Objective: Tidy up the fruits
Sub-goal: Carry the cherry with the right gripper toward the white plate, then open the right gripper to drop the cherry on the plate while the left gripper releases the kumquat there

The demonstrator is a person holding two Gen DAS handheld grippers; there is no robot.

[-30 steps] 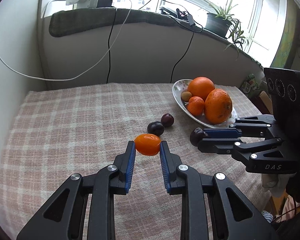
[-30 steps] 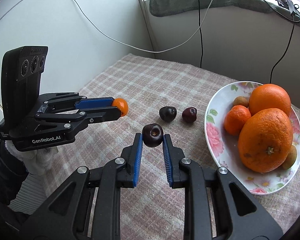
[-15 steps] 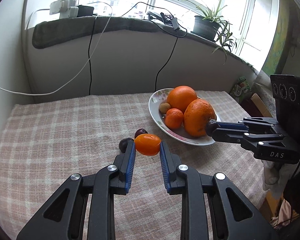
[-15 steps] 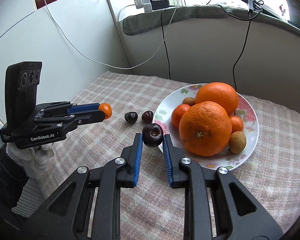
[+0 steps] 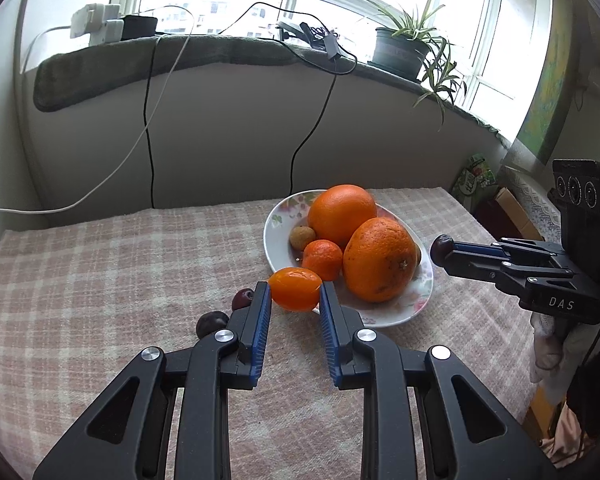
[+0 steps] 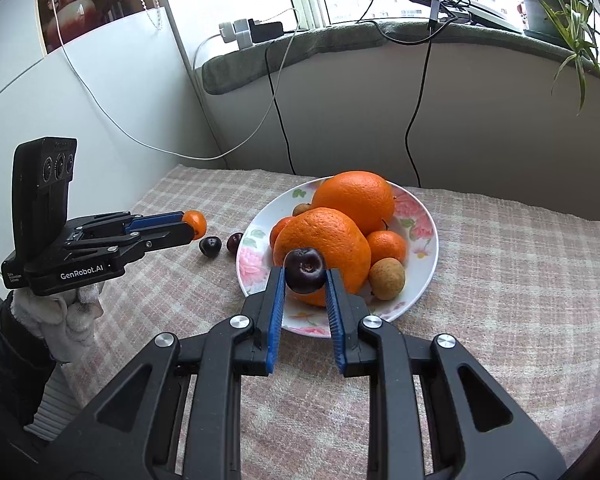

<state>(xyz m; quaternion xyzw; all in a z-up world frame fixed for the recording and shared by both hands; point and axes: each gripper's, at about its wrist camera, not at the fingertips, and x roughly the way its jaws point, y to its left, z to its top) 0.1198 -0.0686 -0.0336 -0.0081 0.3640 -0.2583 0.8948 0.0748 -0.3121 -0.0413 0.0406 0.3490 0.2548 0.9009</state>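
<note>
My left gripper point(image 5: 295, 294) is shut on a small orange kumquat point(image 5: 296, 288), held in the air just left of the flowered plate point(image 5: 416, 304). My right gripper point(image 6: 305, 276) is shut on a dark cherry point(image 6: 305, 270), held at the plate's near rim point(image 6: 428, 272). The plate holds two big oranges point(image 6: 320, 244), small tangerines point(image 6: 386, 246) and brown longans point(image 6: 387, 279). Two more cherries point(image 6: 210, 246) lie on the checked cloth left of the plate. In the left wrist view they lie point(image 5: 211, 322) beside my left finger.
The table has a pink checked cloth point(image 5: 100, 264) and stands against a low wall with hanging cables point(image 5: 150, 120). A potted plant point(image 5: 400, 52) and chargers sit on the sill above. The table edge drops off at the right, by a box point(image 5: 508, 204).
Both grippers have moved toward the plate with their fruit. The kumquat is now at the plate's left rim and the cherry is at its near rim.
</note>
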